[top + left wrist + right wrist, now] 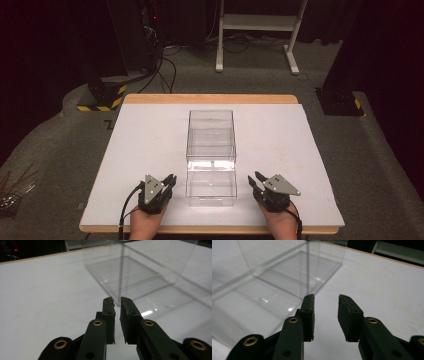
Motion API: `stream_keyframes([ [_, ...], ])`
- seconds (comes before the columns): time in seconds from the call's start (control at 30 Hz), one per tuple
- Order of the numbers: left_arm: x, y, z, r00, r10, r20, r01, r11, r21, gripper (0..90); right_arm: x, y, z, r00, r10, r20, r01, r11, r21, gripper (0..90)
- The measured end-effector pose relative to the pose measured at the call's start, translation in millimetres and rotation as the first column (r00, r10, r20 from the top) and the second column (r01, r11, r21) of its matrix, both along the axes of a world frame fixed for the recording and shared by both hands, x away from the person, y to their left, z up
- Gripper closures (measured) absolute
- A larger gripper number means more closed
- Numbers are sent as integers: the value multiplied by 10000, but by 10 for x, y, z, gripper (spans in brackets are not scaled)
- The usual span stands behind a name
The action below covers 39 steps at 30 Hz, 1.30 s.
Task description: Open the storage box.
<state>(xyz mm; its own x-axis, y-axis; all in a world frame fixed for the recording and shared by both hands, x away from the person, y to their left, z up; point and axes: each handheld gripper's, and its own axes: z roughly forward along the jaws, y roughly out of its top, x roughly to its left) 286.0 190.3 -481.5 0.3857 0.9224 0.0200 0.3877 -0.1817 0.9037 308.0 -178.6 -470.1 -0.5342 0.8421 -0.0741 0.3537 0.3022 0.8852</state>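
Flanking the untouched clear acrylic box (211, 157) on the desk (140, 145), the left claw (170, 181) sits nearly clenched, the right claw (256, 179) released, nothing begun.

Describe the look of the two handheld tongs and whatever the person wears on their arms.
Both tongs, left and right, are black, each with two flat jaws bolted on with brass-coloured rivets. A grey three-cornered plate tops each one. A black cable trails from each toward the table's near edge. The jaw pads are dark and worn-looking at the tips. No sleeves are visible; the hands come in bare.
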Motion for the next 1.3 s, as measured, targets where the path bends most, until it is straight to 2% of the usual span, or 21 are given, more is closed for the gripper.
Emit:
stream_keyframes([
  [0.1, 85, 138, -23, 9989, 447, -126, -445, 9988, 183, 776, 88, -126, -42, 9991, -315, -271, 312, 9994, -138, 620],
  [0.17, 134, 241, -27, 9971, 750, -162, -743, 9964, 414, 750, 136, -213, -59, 9980, -570, -278, 560, 9978, -341, 607],
  [0.23, 171, 322, -23, 9959, 868, -262, -854, 9951, 495, 716, 180, -285, -75, 9961, -809, -348, 791, 9956, -507, 592],
  [0.3, 209, 410, -21, 9940, 958, -524, -931, 9943, 521, 673, 233, -379, -110, 9936, -1057, -408, 1024, 9917, -775, 578],
  [0.43, 282, 579, -37, 9887, 1241, -845, -1171, 9896, 837, 616, 314, -530, -169, 9857, -1495, -773, 1424, 9857, -903, 565],
  [0.5, 323, 679, -60, 9844, 1393, -1076, -1300, 9875, 893, 583, 348, -605, -193, 9810, -1724, -887, 1632, 9813, -1023, 557],
  [0.6, 364, 810, -88, 9786, 1569, -1335, -1417, 9830, 1164, 545, 373, -693, -205, 9744, -1961, -1100, 1862, 9780, -938, 545],
  [0.73, 410, 941, -150, 9680, 1708, -1837, -1532, 9825, 1061, 486, 399, -783, -217, 9686, -2221, -1116, 2094, 9710, -1150, 517],
  [0.8, 438, 970, -184, 9620, 1754, -2092, -1564, 9822, 1043, 454, 423, -825, -234, 9620, -2404, -1295, 2240, 9660, -1290, 499],
  [0.93, 477, 952, -256, 9541, 1790, -2402, -1533, 9806, 1219, 402, 496, -876, -303, 9457, -2505, -2070, 2227, 9635, -1486, 452],
  [1.03, 484, 977, -262, 9500, 1834, -2528, -1634, 9817, 982, 366, 500, -877, -305, 9450, -2533, -2068, 2258, 9629, -1474, 438],
  [1.17, 474, 950, -264, 9520, 1943, -2366, -1697, 9781, 1204, 365, 520, -919, -312, 9360, -2598, -2374, 2387, 9643, -1145, 416],
  [1.3, 481, 972, -265, 9490, 1895, -2519, -1692, 9805, 1001, 360, 519, -918, -313, 9360, -2601, -2373, 2389, 9643, -1145, 416],
])
